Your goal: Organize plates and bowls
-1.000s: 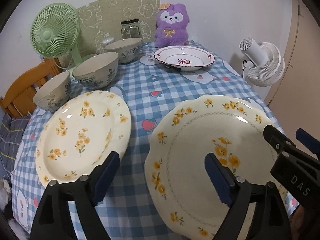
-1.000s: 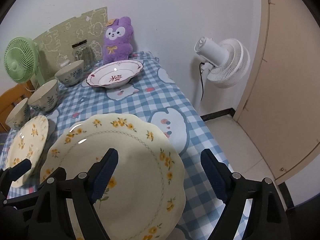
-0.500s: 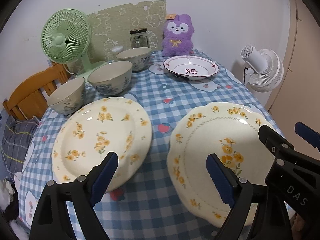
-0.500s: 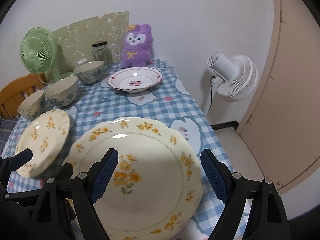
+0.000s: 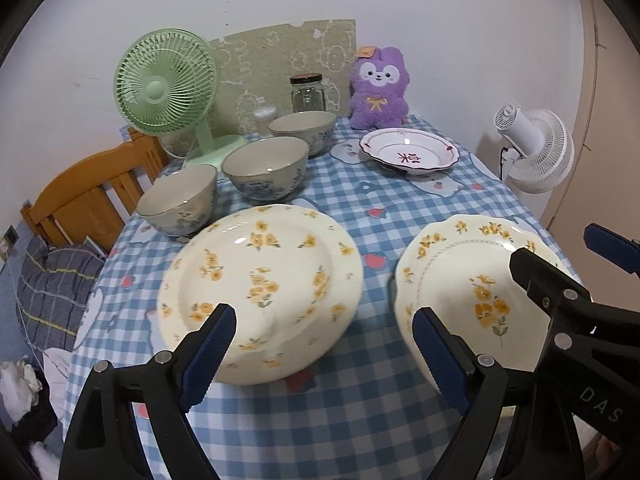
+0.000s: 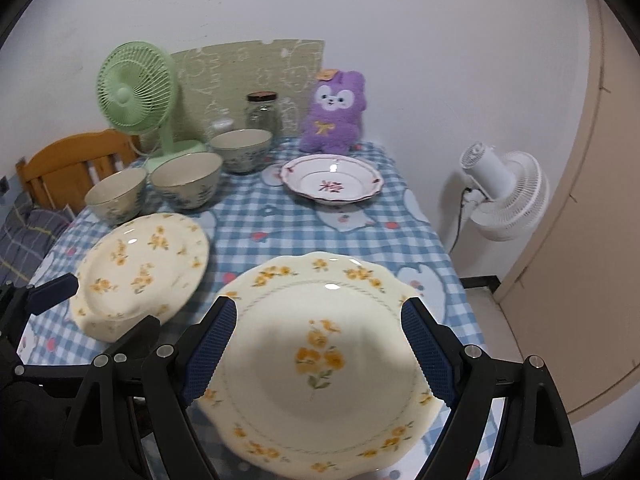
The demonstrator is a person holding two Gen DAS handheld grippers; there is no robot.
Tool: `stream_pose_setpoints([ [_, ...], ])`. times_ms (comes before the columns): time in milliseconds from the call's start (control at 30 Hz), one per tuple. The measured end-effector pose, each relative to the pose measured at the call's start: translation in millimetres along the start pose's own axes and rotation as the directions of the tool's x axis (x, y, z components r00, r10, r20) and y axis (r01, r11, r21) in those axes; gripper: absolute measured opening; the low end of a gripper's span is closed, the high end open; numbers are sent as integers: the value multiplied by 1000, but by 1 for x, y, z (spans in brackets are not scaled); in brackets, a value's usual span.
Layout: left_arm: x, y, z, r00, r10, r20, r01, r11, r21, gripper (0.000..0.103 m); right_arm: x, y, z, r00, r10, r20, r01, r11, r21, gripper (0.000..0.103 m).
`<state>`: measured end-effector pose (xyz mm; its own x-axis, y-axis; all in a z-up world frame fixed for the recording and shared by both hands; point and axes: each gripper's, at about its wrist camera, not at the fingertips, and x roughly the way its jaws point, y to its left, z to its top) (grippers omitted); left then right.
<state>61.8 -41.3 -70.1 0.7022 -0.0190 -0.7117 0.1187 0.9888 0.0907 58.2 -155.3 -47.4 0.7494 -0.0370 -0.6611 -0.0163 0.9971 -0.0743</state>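
Two hand-held grippers hang above the near end of a table [image 5: 392,208] spread with a blue-and-white checked cloth. The left gripper [image 5: 324,344] stands wide with nothing between its blue pads [image 5: 208,344], poised over the near rim of a cream plate with yellow flowers [image 5: 264,276]. The right gripper [image 6: 320,344] is likewise spread wide and empty above a scalloped cream plate [image 6: 320,360], which lies just beside the first, the two apart. That plate's near rim is hidden behind the gripper's fingers and reaches close to the table's near edge.

Farther back on the left, three patterned bowls [image 5: 266,168] run in a diagonal line, close together. A white dish with a dark red rim [image 5: 408,152] sits toward the far right.

Along the far edge stand a green desk fan [image 5: 168,84], a glass jar with a dark lid [image 5: 307,92] and a purple plush toy [image 5: 378,88], before a green printed board leaning on the white wall [image 5: 440,8]. A small clear container beside the jar is too faint to identify.

A wooden chair [image 5: 88,196] stands left of the table, partly cut off; a white fan [image 6: 504,196] stands at the right beside a beige door.
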Motion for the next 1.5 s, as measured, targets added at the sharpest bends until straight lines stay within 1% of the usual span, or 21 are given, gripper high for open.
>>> stream_pose_setpoints([
  [67, -4, 5, -1, 1000, 7, 8, -7, 1000, 4, 91, -2, 6, 2, 1000, 10, -1, -10, 1000, -18, 87],
  [267, -12, 19, -3, 1000, 17, 25, -17, 1000, 11, 91, -11, 25, 7, 1000, -2, 19, 4, 996, -93, 87],
  [367, -15, 26, -5, 999, 29, 33, -29, 1000, 10, 91, -12, 32, 9, 1000, 14, 15, -13, 994, -108, 87],
  [467, -16, 34, -6, 999, 34, 36, -34, 999, 7, 91, -12, 38, 11, 999, 48, 15, -46, 992, -117, 87],
  [567, -14, 41, -6, 999, 41, 34, -41, 999, 7, 91, -8, 42, 11, 994, 107, 23, -103, 987, -123, 87],
  [700, -9, 49, -6, 998, 55, 31, -55, 998, 9, 91, 7, 48, 14, 985, 167, -39, -170, 980, -107, 86],
  [800, -4, 57, -6, 998, 61, 30, -61, 998, 6, 91, 16, 54, 16, 978, 198, -69, -205, 971, -119, 86],
  [833, -1, 60, -6, 998, 62, 26, -62, 998, 0, 91, 19, 57, 18, 977, 201, -75, -210, 969, -132, 86],
  [1000, 14, 76, -3, 998, 63, -1, -63, 998, -18, 91, 26, 70, 24, 985, 163, -54, -170, 963, -207, 86],
  [1133, 25, 87, -1, 997, 67, -23, -68, 997, -28, 91, 39, 78, 31, 980, 177, -91, -193, 958, -212, 86],
  [1233, 35, 95, 2, 998, 45, -43, -47, 998, -42, 91, 53, 85, 36, 974, 187, -126, -211, 955, -209, 86],
  [1500, 58, 104, 8, 996, 41, -83, -43, 999, -29, 91, 81, 102, 44, 963, 202, -177, -240, 943, -229, 86],
])
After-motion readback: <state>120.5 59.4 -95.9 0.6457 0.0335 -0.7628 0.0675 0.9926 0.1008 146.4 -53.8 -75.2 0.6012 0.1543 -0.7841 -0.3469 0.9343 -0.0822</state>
